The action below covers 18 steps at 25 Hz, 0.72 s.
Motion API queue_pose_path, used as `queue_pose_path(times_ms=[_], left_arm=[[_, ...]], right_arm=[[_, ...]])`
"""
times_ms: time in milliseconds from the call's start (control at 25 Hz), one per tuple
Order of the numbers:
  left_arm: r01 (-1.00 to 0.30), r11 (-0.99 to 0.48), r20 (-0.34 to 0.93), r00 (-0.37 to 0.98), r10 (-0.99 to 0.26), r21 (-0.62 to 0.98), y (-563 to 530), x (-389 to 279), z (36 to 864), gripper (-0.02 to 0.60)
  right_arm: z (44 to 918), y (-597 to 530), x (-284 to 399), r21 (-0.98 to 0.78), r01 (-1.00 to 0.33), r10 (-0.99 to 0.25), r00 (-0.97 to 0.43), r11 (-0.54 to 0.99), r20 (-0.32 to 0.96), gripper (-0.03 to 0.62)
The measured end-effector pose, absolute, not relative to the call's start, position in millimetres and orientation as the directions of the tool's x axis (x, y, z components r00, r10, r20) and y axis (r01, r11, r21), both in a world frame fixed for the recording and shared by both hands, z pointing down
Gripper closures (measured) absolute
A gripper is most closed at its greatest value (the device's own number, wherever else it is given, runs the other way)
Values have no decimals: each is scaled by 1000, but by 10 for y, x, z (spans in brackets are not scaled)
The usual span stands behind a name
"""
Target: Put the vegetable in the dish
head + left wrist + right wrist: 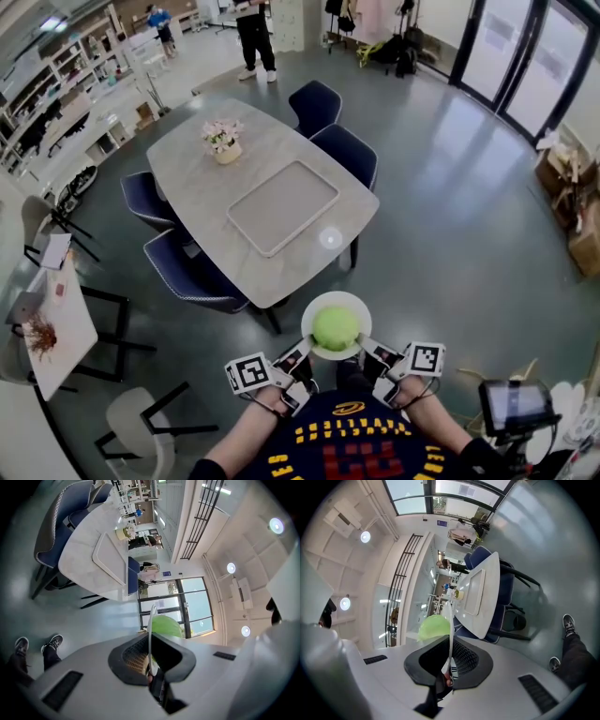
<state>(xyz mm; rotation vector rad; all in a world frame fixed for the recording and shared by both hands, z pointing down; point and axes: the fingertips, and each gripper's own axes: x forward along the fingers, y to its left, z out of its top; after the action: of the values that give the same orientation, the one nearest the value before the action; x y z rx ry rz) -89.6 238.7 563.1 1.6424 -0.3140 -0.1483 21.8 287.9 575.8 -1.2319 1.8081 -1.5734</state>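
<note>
In the lower middle of the head view a white dish [319, 307] is held up over the grey floor [450, 234], clear of any surface. A round green vegetable [335, 328] is seen lying in the dish, filling most of its centre. The dish is gripped on two sides: the left gripper [298, 354] is clenched on the lower left rim and the right gripper [373, 352] is clenched on the lower right rim.

In the left gripper view the dish [151, 627] is seen edge-on, pinched between the closed jaws of the left gripper [150, 660], and the vegetable [166, 625] bulges to the right of the rim. In the right gripper view the dish [449, 627] is likewise clamped edge-on by the right gripper [449, 660], with the vegetable [433, 626] showing to the left of the rim.

A pale table [202, 183] is seen in the upper left part of the head view, well apart from the dish. A flat tray [281, 206] and a flower pot [223, 141] are set on it, and blue chairs [342, 150] are placed around it
</note>
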Motion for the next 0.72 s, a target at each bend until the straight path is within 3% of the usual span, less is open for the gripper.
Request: queue_pose_path(times_ms=[720], left_arm=[[-115, -90, 72, 921, -383, 989, 1378, 488, 5509, 568]], right_arm=[[5687, 1757, 1628, -944, -331, -787, -584, 7, 199, 576]])
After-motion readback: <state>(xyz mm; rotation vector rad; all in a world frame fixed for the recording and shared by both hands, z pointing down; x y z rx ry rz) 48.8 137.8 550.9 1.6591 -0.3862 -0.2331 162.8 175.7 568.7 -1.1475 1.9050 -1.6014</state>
